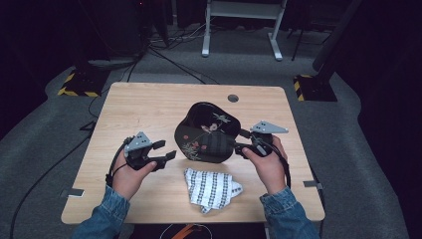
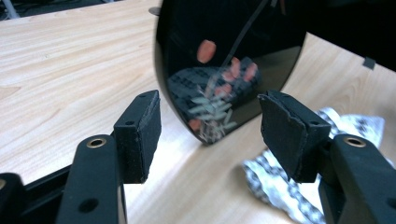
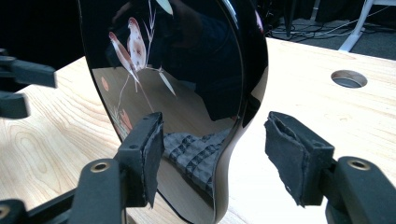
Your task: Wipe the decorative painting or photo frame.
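Observation:
A glossy black lacquer plate (image 1: 206,132) painted with flowers and a bird is at the middle of the wooden table (image 1: 149,104), tipped up on its edge in the gripper views (image 2: 224,42) (image 3: 187,70). My right gripper (image 1: 239,140) is at the plate's right rim. That rim lies between its open jaws (image 3: 215,149): one pad is close to the inner face and the other stands clear of the back. My left gripper (image 1: 166,150) is open to the left of the plate, with nothing between its jaws (image 2: 210,135).
A white cloth with a black check pattern (image 1: 213,189) (image 2: 280,182) lies crumpled near the front edge, between my hands. A round cable hole (image 1: 233,98) (image 3: 349,78) sits near the table's far edge. Bare wood stretches to the left and back.

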